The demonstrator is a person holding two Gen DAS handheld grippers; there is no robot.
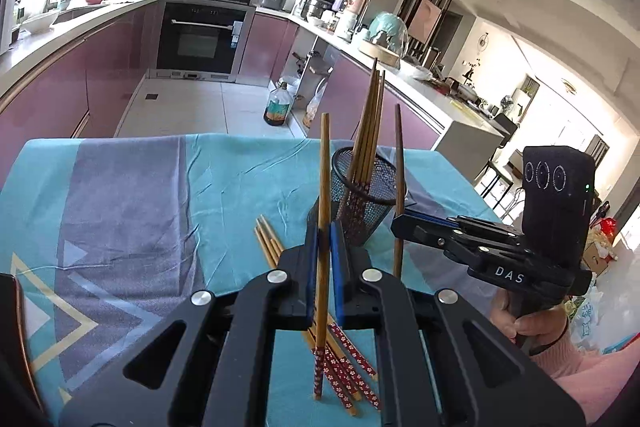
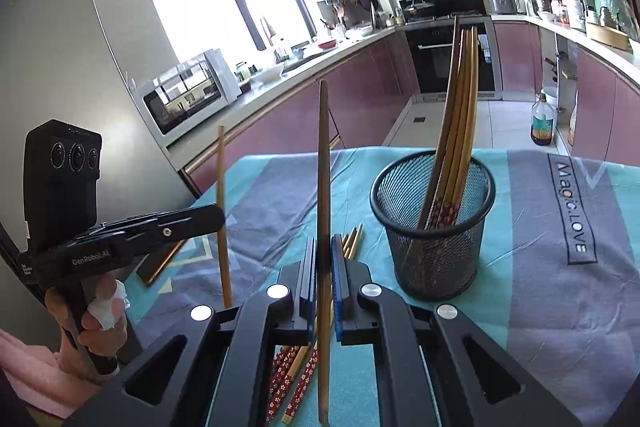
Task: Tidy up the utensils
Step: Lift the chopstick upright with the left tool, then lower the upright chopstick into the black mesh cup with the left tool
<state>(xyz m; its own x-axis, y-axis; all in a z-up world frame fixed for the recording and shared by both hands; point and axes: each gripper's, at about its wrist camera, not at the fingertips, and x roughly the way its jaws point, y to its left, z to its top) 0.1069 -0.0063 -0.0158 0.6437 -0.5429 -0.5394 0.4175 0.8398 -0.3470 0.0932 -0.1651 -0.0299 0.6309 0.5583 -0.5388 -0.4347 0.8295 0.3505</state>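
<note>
Chopsticks in three places on a teal and grey tablecloth (image 1: 140,187). Left of middle: loose chopsticks (image 1: 344,367) flat on the cloth, red flowered ends toward the near edge, plain tips fanning toward the far left. Above them: left gripper (image 1: 324,239), jaws closed tight on one upright chopstick (image 1: 323,187), flowered end hanging just over the loose pile, plain tip up. Right of that, farther back: black mesh cup (image 2: 432,227) upright on the cloth, holding a bundle of chopsticks (image 2: 460,99), tips up, leaning toward the far rim. Near the cup: right gripper (image 2: 324,267), jaws pinched on a darker single chopstick (image 2: 323,167), also upright. Far right in the left wrist view: hand (image 1: 520,323) in a pink sleeve on the right gripper's handle.
</note>
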